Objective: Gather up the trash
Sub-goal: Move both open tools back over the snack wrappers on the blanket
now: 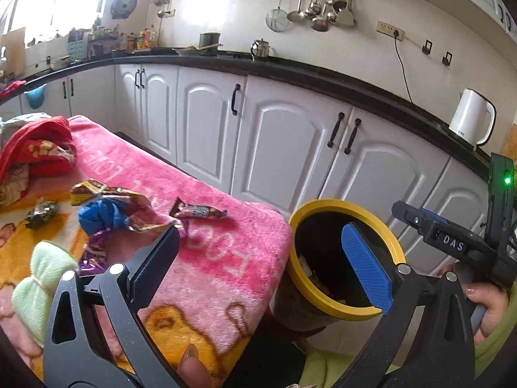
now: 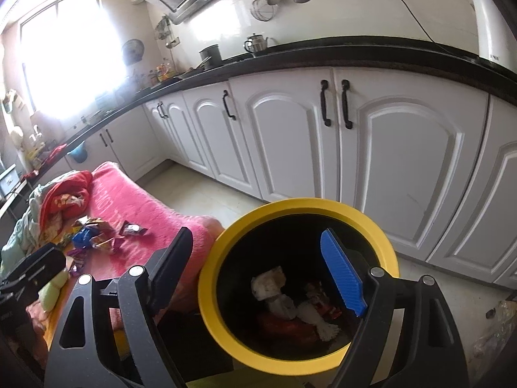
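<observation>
A black bin with a yellow rim (image 2: 211, 265) stands beside the pink blanket; it also shows in the left wrist view (image 1: 299, 216). Crumpled paper and wrappers (image 2: 278, 294) lie inside it. My right gripper (image 2: 258, 265) is open and empty above the bin's mouth. My left gripper (image 1: 261, 255) is open and empty over the blanket's edge, between the bin and the loose trash. On the blanket lie a crumpled wrapper pile with a blue piece (image 1: 106, 210), a small candy wrapper (image 1: 198, 210), a purple foil wrapper (image 1: 93, 252) and a dark foil wrapper (image 1: 42, 213).
The pink and orange blanket (image 1: 210, 258) covers the surface. Red clothes (image 1: 38, 148) lie at its far end, a pale green cloth (image 1: 42, 274) near my left gripper. White cabinets (image 2: 387, 161) with a black countertop run behind. The right gripper's body (image 1: 452, 242) shows at right.
</observation>
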Motion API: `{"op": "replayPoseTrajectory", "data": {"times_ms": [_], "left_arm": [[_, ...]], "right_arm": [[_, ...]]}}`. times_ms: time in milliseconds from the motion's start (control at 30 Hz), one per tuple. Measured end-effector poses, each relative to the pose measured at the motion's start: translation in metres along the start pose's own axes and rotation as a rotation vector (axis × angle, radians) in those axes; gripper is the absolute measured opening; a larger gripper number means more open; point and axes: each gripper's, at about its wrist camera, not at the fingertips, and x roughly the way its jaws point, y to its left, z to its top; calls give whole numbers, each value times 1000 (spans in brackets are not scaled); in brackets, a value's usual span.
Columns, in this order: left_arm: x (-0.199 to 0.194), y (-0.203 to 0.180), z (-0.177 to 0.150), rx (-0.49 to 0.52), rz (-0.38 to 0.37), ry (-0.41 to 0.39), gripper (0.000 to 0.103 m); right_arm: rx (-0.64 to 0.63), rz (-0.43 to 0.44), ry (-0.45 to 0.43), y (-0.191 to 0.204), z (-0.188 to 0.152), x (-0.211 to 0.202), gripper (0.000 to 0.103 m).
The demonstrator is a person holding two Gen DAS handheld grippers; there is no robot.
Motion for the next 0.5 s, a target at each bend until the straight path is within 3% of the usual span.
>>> {"op": "replayPoseTrajectory", "data": {"times_ms": [500], "left_arm": [[-29,36,11,-48,40,-70,92]], "right_arm": [[-86,83,-14,51,6,-16,82]]}}
